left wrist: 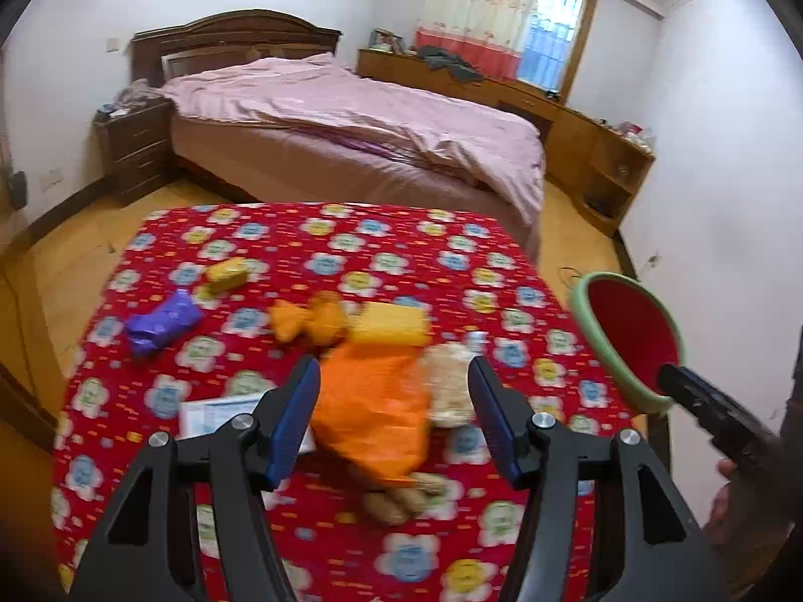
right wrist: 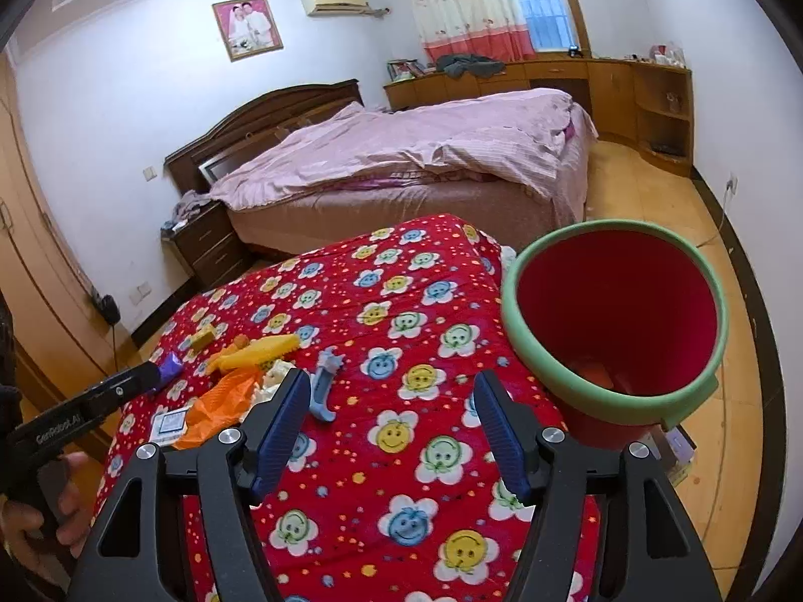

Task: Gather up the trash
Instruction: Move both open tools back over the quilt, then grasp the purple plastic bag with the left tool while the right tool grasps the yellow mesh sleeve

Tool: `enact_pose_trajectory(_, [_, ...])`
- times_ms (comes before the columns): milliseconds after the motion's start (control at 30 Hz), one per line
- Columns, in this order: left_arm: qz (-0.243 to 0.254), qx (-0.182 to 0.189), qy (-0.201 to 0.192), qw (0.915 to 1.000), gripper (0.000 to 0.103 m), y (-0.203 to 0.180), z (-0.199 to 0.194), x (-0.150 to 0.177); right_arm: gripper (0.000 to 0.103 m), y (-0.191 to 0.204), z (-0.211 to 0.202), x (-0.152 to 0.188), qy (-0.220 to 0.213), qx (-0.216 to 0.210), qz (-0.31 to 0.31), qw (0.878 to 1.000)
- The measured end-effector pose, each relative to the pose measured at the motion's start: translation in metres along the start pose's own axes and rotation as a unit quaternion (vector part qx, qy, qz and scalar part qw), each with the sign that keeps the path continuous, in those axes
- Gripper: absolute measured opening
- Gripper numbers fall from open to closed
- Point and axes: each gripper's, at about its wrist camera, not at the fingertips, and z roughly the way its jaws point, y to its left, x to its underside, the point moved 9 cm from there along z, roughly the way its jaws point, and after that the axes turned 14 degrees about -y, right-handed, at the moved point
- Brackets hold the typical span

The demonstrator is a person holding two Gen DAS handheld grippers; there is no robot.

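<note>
A surface (left wrist: 351,231) draped in a red cloth printed with smiling flowers carries a loose scatter of trash. In the left wrist view the left gripper (left wrist: 396,419) hangs over the pile with its blue-padded jaws parted about halfway and nothing between the pads; directly beyond them lies a crumpled orange plastic bag (left wrist: 371,411), with a beige crumpled wad (left wrist: 449,386) touching its 3 o'clock side. At 12 o'clock from the bag sit a yellow block-shaped wrapper (left wrist: 391,328) and an orange crumpled wrapper (left wrist: 308,323), and farther toward 10 o'clock a purple crumpled wrapper (left wrist: 160,323) and a small yellow packet (left wrist: 227,274). A white printed card (left wrist: 216,414) lies at 9 o'clock of the bag. In the right wrist view the right gripper (right wrist: 391,424) is parted somewhat wider, also empty, above bare cloth, with a small blue plastic piece (right wrist: 325,384) near its left jaw. A red bin with a pale green rim (right wrist: 615,321) stands at 2 o'clock of that gripper, beside the surface's edge, with some orange scraps in its bottom.
</note>
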Motion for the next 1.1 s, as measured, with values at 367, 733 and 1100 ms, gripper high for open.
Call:
enact_pose_trajectory(367, [-0.007, -0.089, 0.02, 0.9958, 0.061, 0.1, 0.028, -0.005, 0.072, 0.029, 0.041, 0.014, 0.037, -0.017, -0.01, 0.999])
enact_pose_trajectory(733, [-0.028, -0.143, 0.07, 0.9868, 0.061, 0.181, 0.079, 0.008, 0.072, 0.06, 0.084, 0.013, 0.061, -0.03, -0.036, 0.997])
enact_pose_trajectory(1100, [-0.038, -0.13, 0.093, 0.9864, 0.06, 0.202, 0.111, 0.026, 0.072, 0.101, 0.144, 0.032, 0.132, -0.062, -0.036, 0.989])
